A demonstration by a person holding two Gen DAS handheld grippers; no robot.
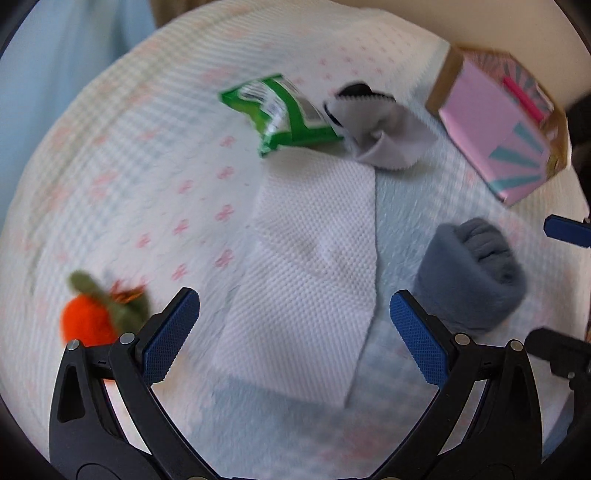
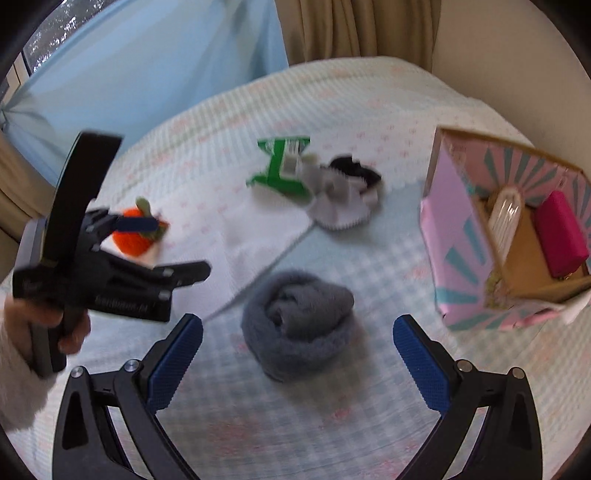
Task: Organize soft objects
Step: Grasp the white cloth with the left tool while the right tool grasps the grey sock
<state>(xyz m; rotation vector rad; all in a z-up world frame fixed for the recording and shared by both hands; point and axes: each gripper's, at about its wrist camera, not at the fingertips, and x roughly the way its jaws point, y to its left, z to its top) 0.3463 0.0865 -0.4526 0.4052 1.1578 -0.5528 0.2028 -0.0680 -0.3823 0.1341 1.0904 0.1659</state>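
A rolled grey fuzzy cloth (image 2: 297, 325) lies on the bed just ahead of my open, empty right gripper (image 2: 295, 354); it also shows in the left wrist view (image 1: 471, 275). My left gripper (image 1: 293, 325) is open and empty above a white paper towel (image 1: 314, 258). An orange plush fruit (image 1: 92, 317) lies to its left. A green packet (image 1: 280, 110) and a grey and black sock (image 1: 380, 129) lie farther back. A pink box (image 2: 506, 236) stands at the right.
The bed cover (image 2: 332, 406) is a pale checked quilt with pink bows. The pink box holds a magenta item (image 2: 561, 232) and a clear one (image 2: 504, 218). A blue curtain (image 2: 147, 74) and beige drapes (image 2: 362, 29) hang behind the bed.
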